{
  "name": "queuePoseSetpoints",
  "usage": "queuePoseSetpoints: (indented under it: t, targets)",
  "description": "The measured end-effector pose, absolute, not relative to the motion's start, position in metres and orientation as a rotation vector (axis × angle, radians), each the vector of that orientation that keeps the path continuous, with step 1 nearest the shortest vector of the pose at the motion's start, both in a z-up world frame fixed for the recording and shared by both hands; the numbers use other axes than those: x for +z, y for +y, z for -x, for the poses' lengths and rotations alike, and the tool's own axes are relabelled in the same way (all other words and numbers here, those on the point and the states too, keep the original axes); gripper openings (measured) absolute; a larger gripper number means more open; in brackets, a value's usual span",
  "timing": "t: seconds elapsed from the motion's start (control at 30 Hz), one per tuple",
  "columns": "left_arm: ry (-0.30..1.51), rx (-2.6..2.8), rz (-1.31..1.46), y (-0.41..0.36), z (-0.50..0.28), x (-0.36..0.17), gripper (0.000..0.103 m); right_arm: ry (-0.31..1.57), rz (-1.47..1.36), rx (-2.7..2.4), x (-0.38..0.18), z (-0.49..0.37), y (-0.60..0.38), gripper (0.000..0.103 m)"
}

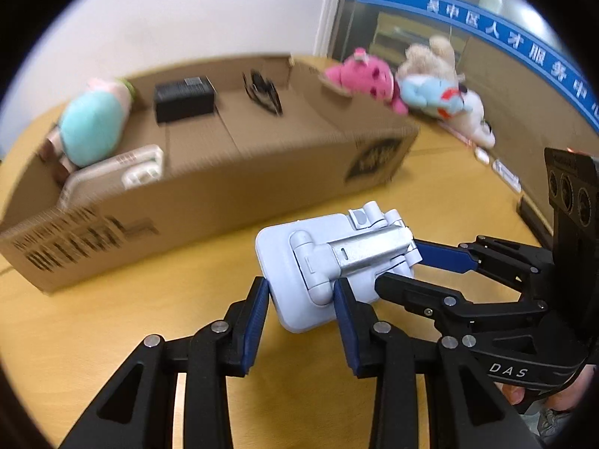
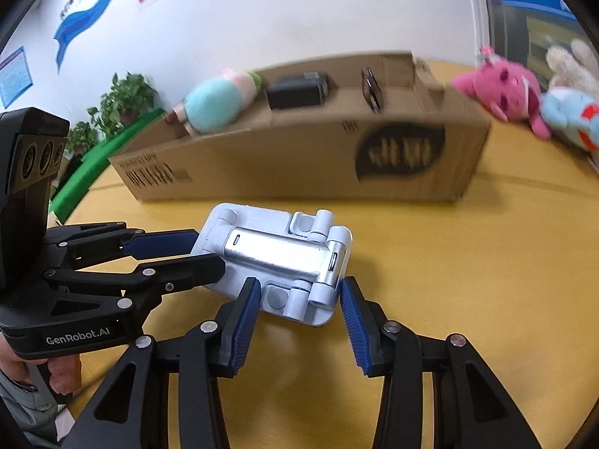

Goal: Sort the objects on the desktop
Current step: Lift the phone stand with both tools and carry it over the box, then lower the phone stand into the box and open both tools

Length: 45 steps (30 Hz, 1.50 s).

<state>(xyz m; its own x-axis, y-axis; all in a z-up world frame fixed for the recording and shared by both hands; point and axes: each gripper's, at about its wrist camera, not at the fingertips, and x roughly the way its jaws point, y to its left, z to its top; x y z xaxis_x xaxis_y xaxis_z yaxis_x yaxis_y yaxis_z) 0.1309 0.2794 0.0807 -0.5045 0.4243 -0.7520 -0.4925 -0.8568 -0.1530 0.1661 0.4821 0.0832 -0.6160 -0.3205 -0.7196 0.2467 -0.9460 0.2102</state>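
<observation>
Now, L tool point(image 1: 301, 295) & R tool point(image 2: 299, 295) both grip pale stand point(image 1: 284, 247), yellow table point(image 1: 112, 318), cardboard box point(image 1: 262, 157), white wall point(image 1: 187, 11)

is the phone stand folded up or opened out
Folded. The pale blue phone stand has its silver arm lying flat along the base plate, hinges tucked in, nothing raised. Both views agree.

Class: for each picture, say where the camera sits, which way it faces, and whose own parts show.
Left wrist: on the left gripper, facing down across the table at the phone stand and cardboard box; own fingers show, right gripper enters from right.
Right wrist: on the right gripper, facing likewise; own fingers show, left gripper and a hand enter from left.
Both share: stand, box, both grippers, pink plush.
</observation>
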Motion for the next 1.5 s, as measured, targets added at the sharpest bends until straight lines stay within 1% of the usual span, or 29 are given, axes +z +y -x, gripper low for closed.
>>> queuePoseSetpoints:
  t: [0.17,0.3,0.5,0.67,0.83,1.0,1.13,1.27,1.4,1.5]
  targets:
    - [0.063,2.426,1.036,0.253,-0.129,0.125,0.034,-0.090,-1.024,-2.581,0.127,-0.158,0.461,0.043]
    - [0.076,2.495,0.950,0.240,-0.121,0.160,0.034,-0.036,-0.919,-2.598,0.161,-0.148,0.443,0.043]
    - [0.053,2.552,0.865,0.227,-0.090,0.202,0.034,0.022,-0.796,-2.607,0.208,-0.119,0.422,0.043]
    - [0.044,2.559,0.829,0.223,-0.057,0.227,0.034,0.039,-0.753,-2.614,0.240,-0.085,0.415,0.043]
    - [0.062,2.555,0.837,0.226,-0.018,0.240,0.034,0.007,-0.772,-2.609,0.255,-0.042,0.415,0.043]
    - [0.050,2.534,0.914,0.226,0.028,0.231,0.034,-0.011,-0.850,-2.579,0.253,0.007,0.412,0.043]
    - [0.048,2.500,1.029,0.230,0.065,0.209,0.034,-0.013,-0.951,-2.535,0.235,0.051,0.406,0.043]
    - [0.032,2.448,1.193,0.237,0.107,0.171,0.034,-0.041,-1.101,-2.471,0.200,0.092,0.405,0.043]
    - [0.030,2.396,1.322,0.244,0.130,0.130,0.034,-0.114,-1.291,-2.373,0.151,0.129,0.412,0.043]
    - [0.000,2.361,1.410,0.245,0.145,0.104,0.034,-0.126,-1.407,-2.315,0.120,0.150,0.413,0.043]
